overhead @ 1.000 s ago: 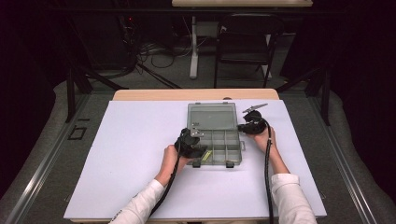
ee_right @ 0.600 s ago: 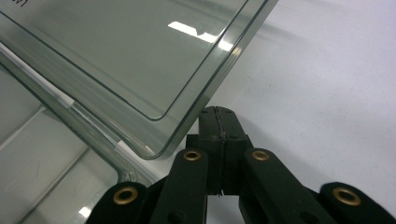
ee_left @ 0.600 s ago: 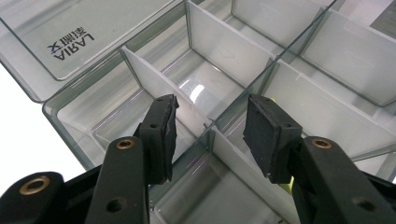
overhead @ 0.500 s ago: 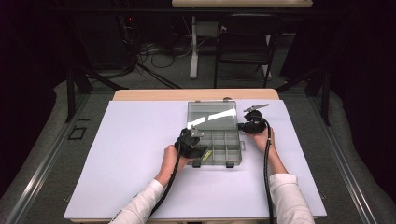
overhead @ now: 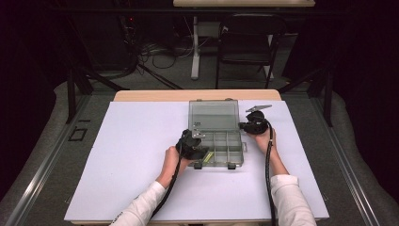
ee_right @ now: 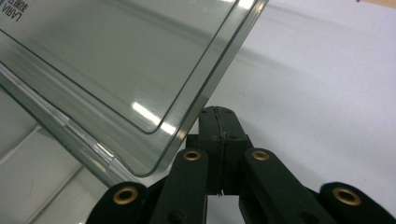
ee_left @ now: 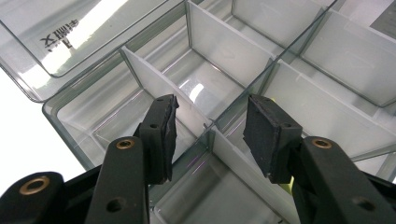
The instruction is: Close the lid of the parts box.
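Note:
A clear plastic compartment box (overhead: 235,162) lies on the white table with its lid (overhead: 212,115) swung back at the far side. My left gripper (overhead: 200,149) hovers over the box's front left compartments, open, its jaws straddling a divider (ee_left: 219,44) with nothing between them (ee_left: 210,116). A small yellow-green piece (overhead: 207,156) lies in a front compartment, and it peeks out behind my right-hand jaw (ee_left: 290,183). My right gripper (overhead: 242,126) is at the lid's right edge, shut (ee_right: 218,116), pads pressed together just beside the edge of the lid (ee_right: 116,60).
The white table top (overhead: 131,155) stretches wide to the left of the box and in front of it. A wooden strip (overhead: 155,95) runs along the far edge. Beyond it stand a dark chair (overhead: 247,42) and floor cables (overhead: 155,52).
A bright reflection swept across the lid half a second ago and is gone now, so the lid's tilt shifted a little. Both hands have barely moved.

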{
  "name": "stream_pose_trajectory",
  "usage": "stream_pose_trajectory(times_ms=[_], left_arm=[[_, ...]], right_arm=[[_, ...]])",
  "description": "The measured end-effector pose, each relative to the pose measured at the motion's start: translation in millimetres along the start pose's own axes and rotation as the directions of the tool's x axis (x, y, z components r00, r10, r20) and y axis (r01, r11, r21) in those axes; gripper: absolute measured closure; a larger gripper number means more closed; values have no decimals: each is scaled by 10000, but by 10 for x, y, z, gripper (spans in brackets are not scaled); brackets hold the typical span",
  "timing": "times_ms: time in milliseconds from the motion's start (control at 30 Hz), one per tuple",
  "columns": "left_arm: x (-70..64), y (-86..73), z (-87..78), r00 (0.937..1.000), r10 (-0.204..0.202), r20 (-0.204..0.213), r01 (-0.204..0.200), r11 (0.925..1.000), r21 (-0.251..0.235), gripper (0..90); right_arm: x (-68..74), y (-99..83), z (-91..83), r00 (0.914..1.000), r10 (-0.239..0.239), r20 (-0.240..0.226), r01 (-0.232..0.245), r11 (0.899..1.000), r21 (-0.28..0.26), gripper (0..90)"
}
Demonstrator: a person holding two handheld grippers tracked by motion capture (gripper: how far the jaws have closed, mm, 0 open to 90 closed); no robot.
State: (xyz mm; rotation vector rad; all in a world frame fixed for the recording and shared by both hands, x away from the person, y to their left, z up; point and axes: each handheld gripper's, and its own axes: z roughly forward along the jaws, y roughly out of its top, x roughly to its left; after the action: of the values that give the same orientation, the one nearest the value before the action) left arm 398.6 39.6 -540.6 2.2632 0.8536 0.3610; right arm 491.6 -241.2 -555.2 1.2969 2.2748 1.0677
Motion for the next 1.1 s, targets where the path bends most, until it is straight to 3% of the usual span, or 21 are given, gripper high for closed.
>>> stream_pose_trajectory(times_ms=[533,1100], left_arm=[[-2,-1,0,10000,-15,-16,15,10000,-13,538],[-3,-3,1,10000,-42,-19,42,10000,-27,537]], right_arm=[[11,30,-53,9998,3,192,12,9971,-764,900],[29,47,-93,9995,-15,300,49,9936,-1131,900]])
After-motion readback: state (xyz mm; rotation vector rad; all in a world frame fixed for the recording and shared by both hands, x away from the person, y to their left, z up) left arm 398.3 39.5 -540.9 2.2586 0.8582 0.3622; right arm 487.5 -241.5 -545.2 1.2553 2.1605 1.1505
